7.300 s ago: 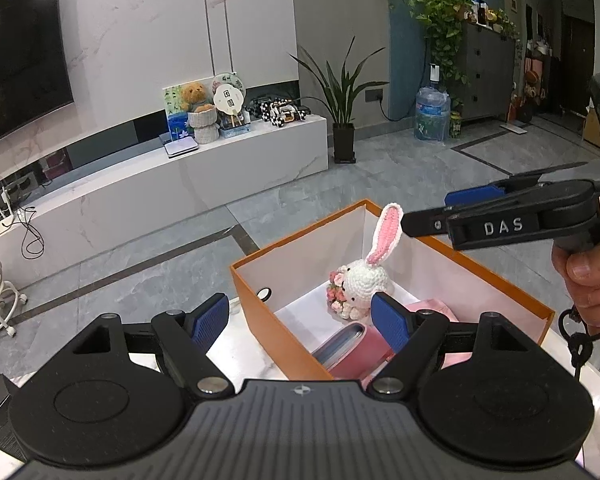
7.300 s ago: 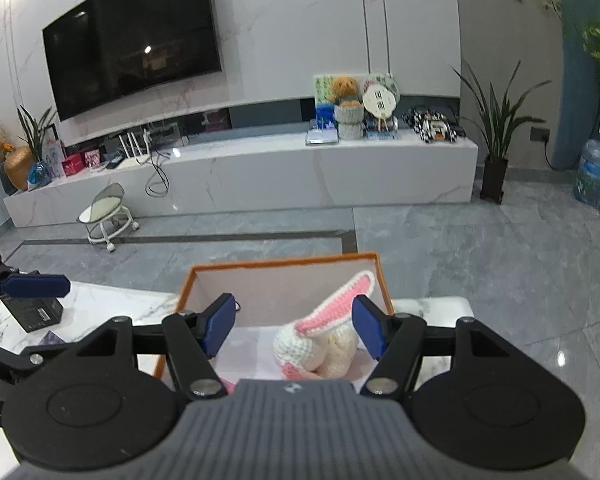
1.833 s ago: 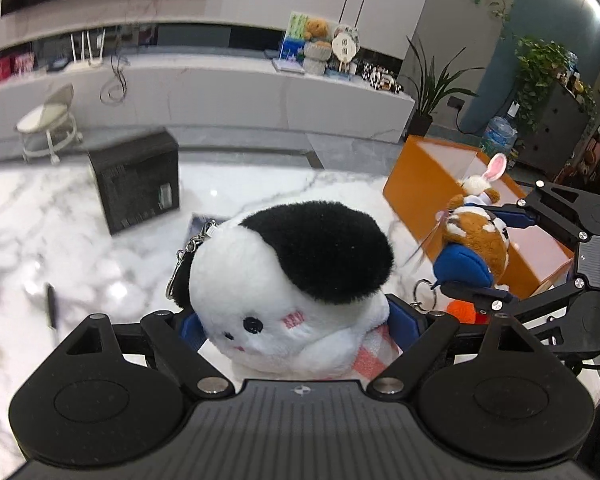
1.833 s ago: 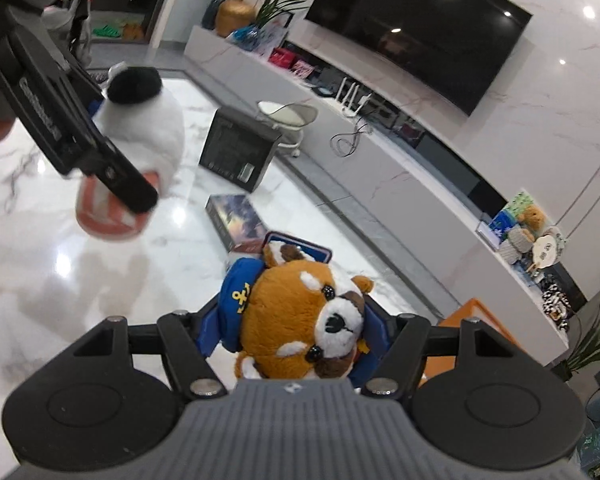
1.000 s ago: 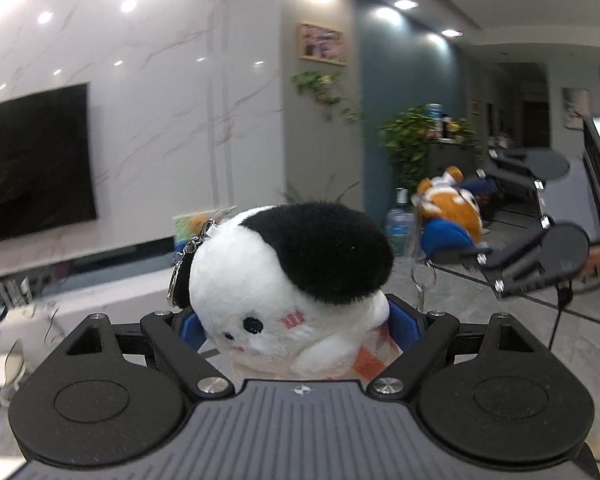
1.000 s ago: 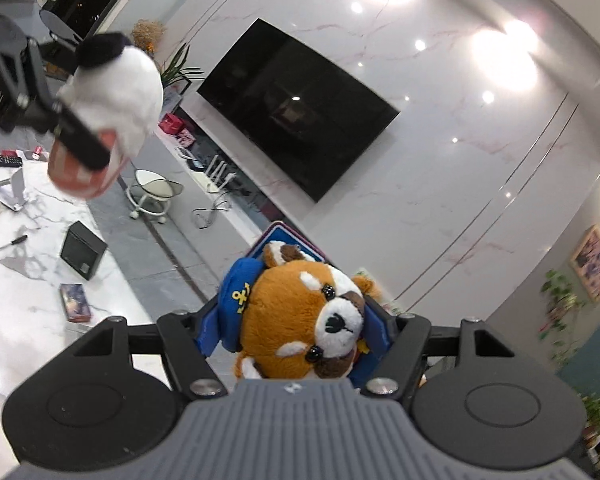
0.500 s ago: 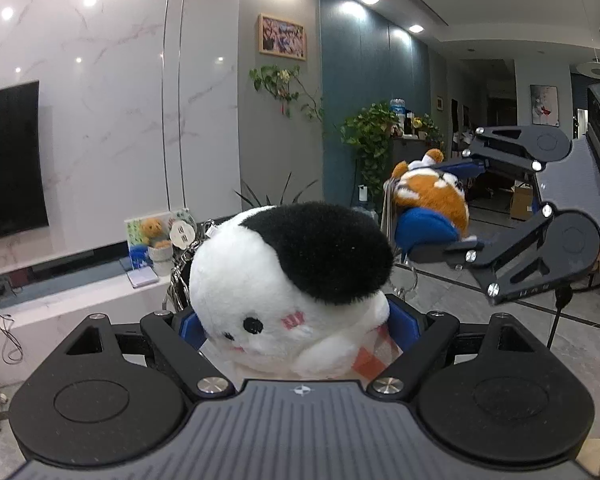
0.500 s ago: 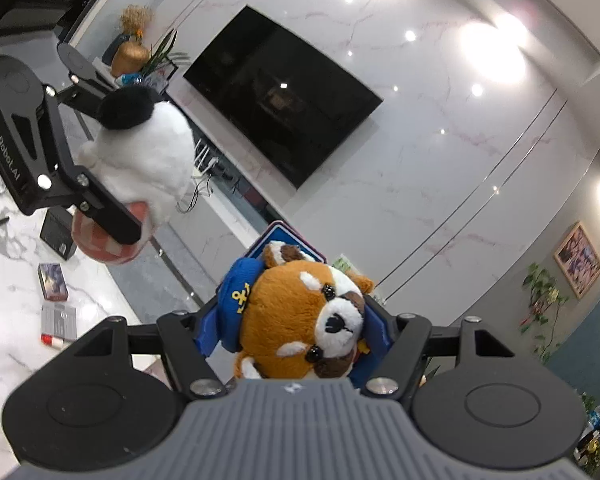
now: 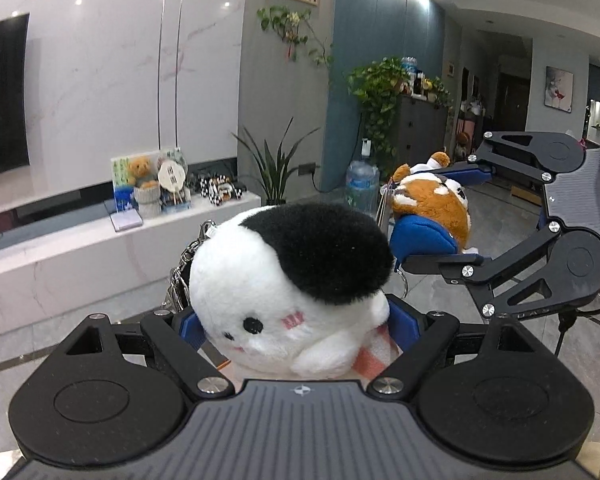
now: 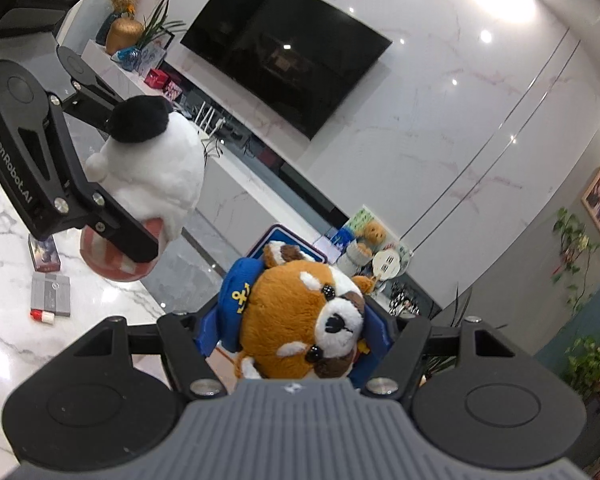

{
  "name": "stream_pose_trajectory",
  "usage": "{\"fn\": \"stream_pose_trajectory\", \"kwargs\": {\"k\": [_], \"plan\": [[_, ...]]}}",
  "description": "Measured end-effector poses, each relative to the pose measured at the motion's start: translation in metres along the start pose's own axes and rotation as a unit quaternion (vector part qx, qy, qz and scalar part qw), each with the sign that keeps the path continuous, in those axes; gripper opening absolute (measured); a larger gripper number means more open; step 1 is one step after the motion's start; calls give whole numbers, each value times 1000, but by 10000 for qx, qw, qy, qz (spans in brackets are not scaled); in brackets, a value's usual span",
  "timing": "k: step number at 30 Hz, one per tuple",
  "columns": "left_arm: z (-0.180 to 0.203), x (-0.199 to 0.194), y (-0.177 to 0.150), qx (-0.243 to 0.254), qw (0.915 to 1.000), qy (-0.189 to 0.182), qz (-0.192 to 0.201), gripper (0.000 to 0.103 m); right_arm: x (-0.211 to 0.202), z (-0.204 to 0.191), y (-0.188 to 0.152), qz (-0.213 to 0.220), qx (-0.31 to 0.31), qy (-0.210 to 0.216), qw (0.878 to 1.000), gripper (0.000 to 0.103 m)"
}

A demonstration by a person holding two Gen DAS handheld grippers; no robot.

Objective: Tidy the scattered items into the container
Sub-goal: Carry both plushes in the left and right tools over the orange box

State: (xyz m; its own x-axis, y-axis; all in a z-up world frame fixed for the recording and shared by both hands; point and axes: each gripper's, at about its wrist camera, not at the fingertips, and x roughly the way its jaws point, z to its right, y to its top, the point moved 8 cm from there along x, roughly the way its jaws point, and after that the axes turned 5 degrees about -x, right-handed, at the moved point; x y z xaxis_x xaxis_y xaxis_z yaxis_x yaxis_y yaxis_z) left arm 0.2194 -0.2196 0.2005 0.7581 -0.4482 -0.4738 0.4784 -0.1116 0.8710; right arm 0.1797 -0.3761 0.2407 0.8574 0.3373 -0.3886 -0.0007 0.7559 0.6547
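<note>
Two plush toys are airborne at once, one per gripper, and the container they belong in shows in neither view, so which way it lies from the fingers cannot be told from here.

Left gripper point(image 9: 294, 322): fingers clamped on the white plush with a black cap point(image 9: 288, 292), blue pads squeezing its flanks, face toward the camera, keychain point(image 9: 184, 268) hanging off its left side. Seen from the right wrist, the same toy sits sideways between the left fingers, its pink-striped base point(image 10: 112, 256) lowest.

Right gripper point(image 10: 294, 330): fingers partly spread but gripping the brown-and-white plush with a blue cap point(image 10: 300, 320), pads pressed into both sides, no gap visible. The plush fills the span, muzzle toward the lens.

Relation that matters: the two loads are close, right toy just right of and behind the left toy in the left wrist view, not touching. Both grippers are above and off the edge of the marble worktop point(image 10: 4, 320), where small boxes point(image 10: 50, 294) lie scattered. Neither hand can be judged nearer to the container. My read: carry phase, release not yet due; next move needs the container found below, then the fingers spread over it one at a time to avoid a clash.
</note>
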Motion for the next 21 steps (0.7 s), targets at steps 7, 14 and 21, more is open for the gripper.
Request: {"fn": "stream_pose_trajectory", "kwargs": {"k": [7, 14, 21], "plan": [[-19, 38, -20, -101, 9992, 39, -374, 102, 43, -7, -33, -314, 202, 159, 9992, 71], [-35, 79, -49, -221, 9965, 74, -800, 102, 86, -27, -67, -618, 377, 413, 9965, 71], [-48, 113, -73, -297, 9930, 67, -1140, 102, 126, -48, -95, -899, 424, 670, 9928, 71]]}}
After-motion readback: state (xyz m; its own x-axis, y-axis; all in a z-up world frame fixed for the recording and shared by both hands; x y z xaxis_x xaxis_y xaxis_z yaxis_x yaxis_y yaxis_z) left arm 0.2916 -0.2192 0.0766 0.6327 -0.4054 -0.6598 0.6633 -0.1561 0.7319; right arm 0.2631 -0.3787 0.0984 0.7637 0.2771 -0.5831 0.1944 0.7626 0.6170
